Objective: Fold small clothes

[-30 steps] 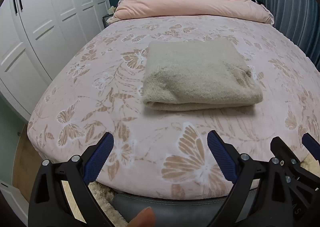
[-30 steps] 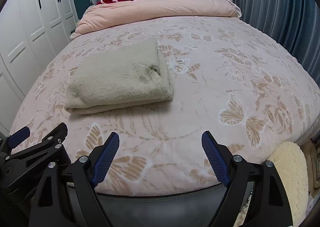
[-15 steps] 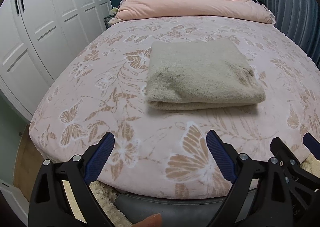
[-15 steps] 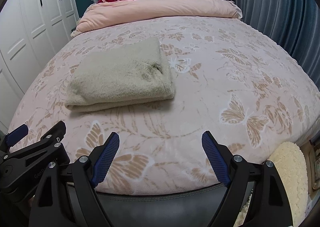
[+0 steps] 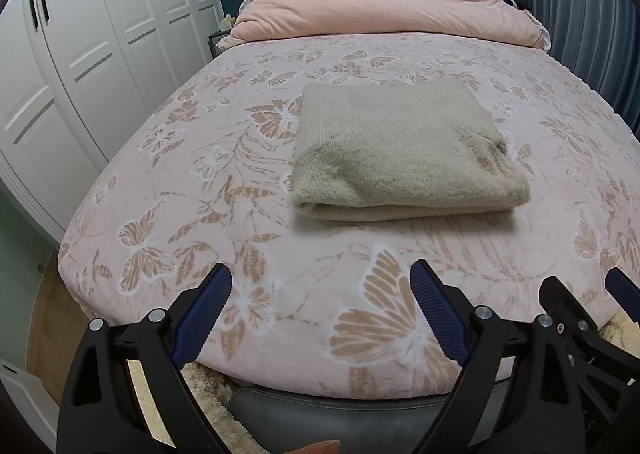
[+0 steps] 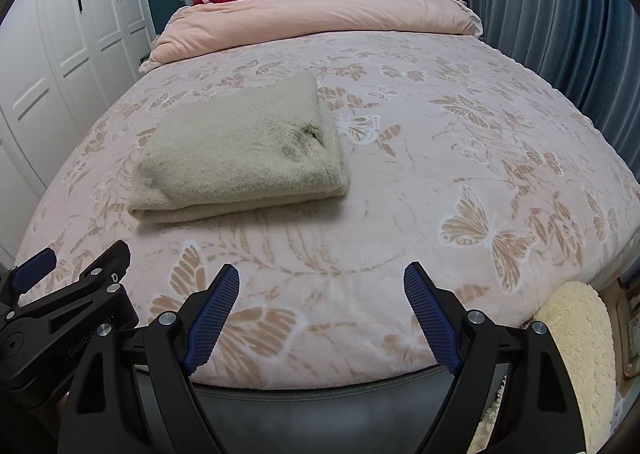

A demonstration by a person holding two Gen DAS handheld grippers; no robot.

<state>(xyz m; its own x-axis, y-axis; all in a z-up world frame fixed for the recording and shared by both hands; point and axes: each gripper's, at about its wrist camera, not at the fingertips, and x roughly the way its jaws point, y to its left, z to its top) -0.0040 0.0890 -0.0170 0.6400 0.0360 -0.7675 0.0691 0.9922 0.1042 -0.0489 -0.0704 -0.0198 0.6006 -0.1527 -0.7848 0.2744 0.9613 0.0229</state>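
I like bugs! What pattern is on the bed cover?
Tan butterflies on pink bed cover; right wrist view.

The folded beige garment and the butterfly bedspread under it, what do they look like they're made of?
The folded beige garment looks like a fuzzy knit, perhaps wool or acrylic: fine ribbed rows show on top, a soft nap blurs its edges, and it folds thick. The butterfly bedspread looks like plush fleece or flannel: matte, short pile, with slightly raised pale outlines around the printed butterflies. The exact fibre can't be told.
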